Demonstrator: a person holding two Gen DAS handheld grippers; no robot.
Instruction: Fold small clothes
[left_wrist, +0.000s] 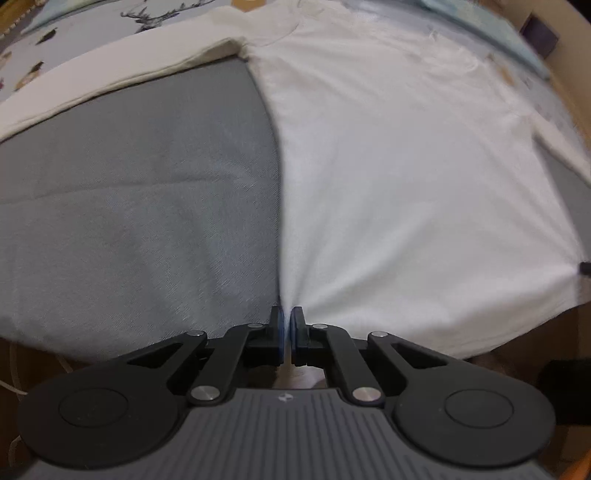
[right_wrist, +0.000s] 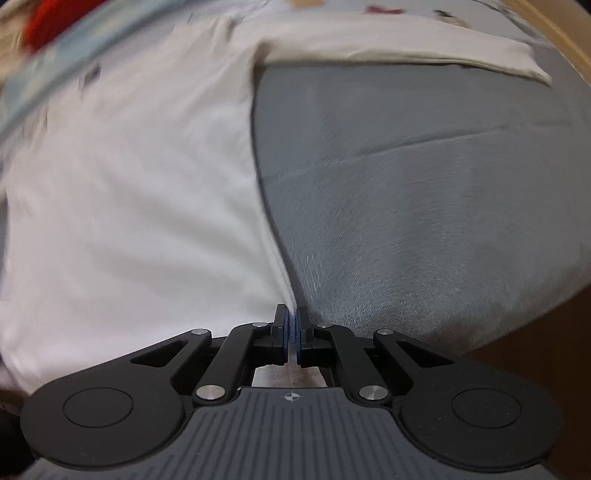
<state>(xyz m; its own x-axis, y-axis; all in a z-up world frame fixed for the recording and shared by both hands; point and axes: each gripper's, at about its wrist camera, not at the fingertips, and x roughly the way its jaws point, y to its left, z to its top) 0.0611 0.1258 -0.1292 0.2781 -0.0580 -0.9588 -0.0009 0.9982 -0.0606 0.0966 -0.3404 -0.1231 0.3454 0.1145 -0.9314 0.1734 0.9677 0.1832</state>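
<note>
Both grippers were pinched on the white T-shirt, spread on a grey sheet: the left gripper nipped its hem corner at six o'clock, the right gripper the opposite corner. Only thin bites of cloth were caught; an uneven lift could probably slip a corner free and skew the fold.

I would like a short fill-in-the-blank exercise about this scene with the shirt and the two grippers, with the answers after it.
1. The shirt that both grippers pinch is ____ in colour.
2. The shirt lies on a ____ cloth.
3. The left gripper is shut on the shirt's bottom ____ corner, as its camera shows it.
4. The jaws of the right gripper are ____ on the shirt's edge.

Missing words: white; grey; left; shut
</note>
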